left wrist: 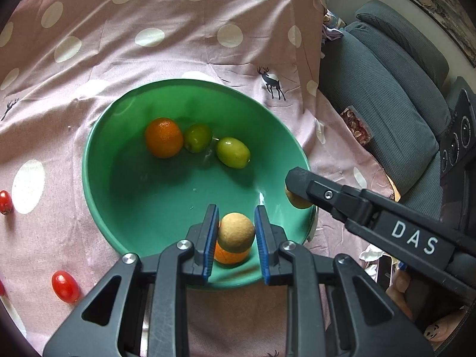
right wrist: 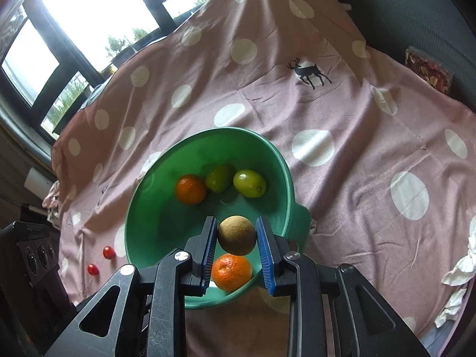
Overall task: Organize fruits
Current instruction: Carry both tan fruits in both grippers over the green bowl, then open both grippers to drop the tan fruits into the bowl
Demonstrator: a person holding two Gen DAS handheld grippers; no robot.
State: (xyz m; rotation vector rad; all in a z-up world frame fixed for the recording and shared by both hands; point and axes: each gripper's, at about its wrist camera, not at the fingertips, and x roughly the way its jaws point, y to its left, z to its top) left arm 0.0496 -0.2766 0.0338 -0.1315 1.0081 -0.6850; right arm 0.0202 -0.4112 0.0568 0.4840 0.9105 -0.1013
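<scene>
A green bowl (left wrist: 125,208) sits on a pink dotted cloth; it also shows in the right wrist view (right wrist: 142,223). It holds an orange (left wrist: 163,138), two green fruits (left wrist: 197,137) (left wrist: 233,152) and a second orange (left wrist: 230,256). My left gripper (left wrist: 235,232) is over the near rim, its jaws closed on a tan round fruit (left wrist: 236,232). My right gripper (right wrist: 236,236) is over the bowl too, its jaws closed on a brownish round fruit (right wrist: 237,235) above an orange (right wrist: 231,272). In the left wrist view the right gripper (left wrist: 297,192) holds its fruit (left wrist: 297,200) at the bowl's right rim.
Cherry tomatoes (left wrist: 65,286) (left wrist: 5,202) lie on the cloth left of the bowl; they also show in the right wrist view (right wrist: 109,252) (right wrist: 93,269). A grey sofa (left wrist: 386,74) and a black speaker (left wrist: 458,136) stand to the right. Windows (right wrist: 74,15) are behind the table.
</scene>
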